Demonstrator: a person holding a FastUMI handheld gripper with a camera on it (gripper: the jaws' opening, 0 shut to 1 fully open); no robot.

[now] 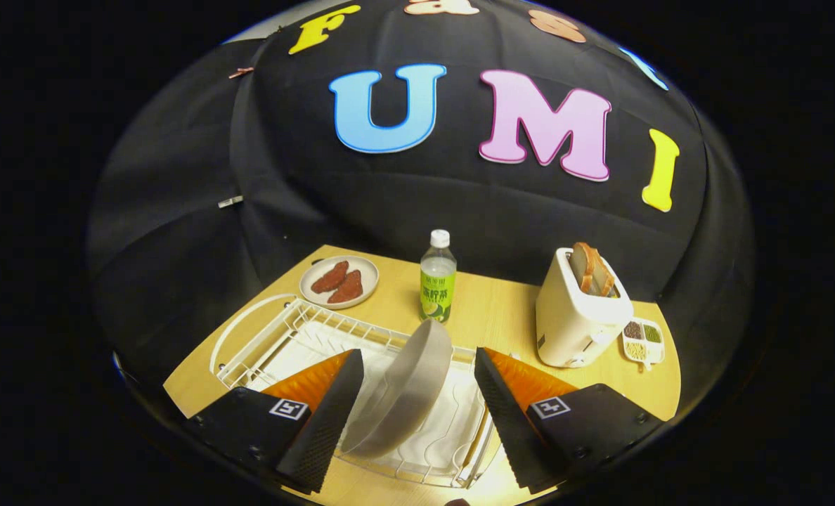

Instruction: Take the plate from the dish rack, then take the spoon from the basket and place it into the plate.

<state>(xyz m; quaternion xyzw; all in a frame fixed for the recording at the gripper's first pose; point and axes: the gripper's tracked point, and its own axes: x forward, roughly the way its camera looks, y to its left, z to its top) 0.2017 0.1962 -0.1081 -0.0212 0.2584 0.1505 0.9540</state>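
Jaws (pixel 412 414) are standing wide open around the grey round plate (pixel 407 397), tilting on edge in the white wire dish rack (pixel 284 334); closing off-centre, I'm risking tipping it.

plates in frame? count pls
2. A grey plate stands on edge in the dish rack, between the open tongs, untouched. A second plate holding food sits on the table beyond the rack, beside the bottle. None seem hidden.

A clear plastic bottle (pixel 438 277) with a green label is stood on the light wooden table (pixel 491 309), between a small plate of reddish meat slices (pixel 339 282) and a white toaster (pixel 578 315) loaded with bread; a small compartmented seed tray (pixel 643 340) is set just beside the toaster.
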